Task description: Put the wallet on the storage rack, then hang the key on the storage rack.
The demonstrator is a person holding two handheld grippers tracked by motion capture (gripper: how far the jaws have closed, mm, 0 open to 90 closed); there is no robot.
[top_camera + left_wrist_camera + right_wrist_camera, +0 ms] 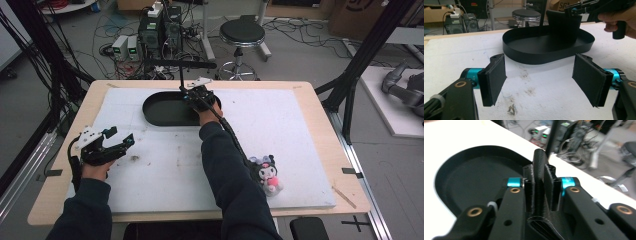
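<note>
Black stitched leather pouch (539, 185) is held over the black oval metal tray (155, 111), apparently for dropping in.
Right gripper (199, 95) jaws are clamped on it, arm stretched forward; left gripper (539, 77) is rested low on the white foam mat (280, 130), jaws wide apart.

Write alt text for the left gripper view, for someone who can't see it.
The left claw hangs open over a stained white mat. Beyond it sits an oval black tray, where a hand holds the other claw, pinching a flat black item upright.
</note>
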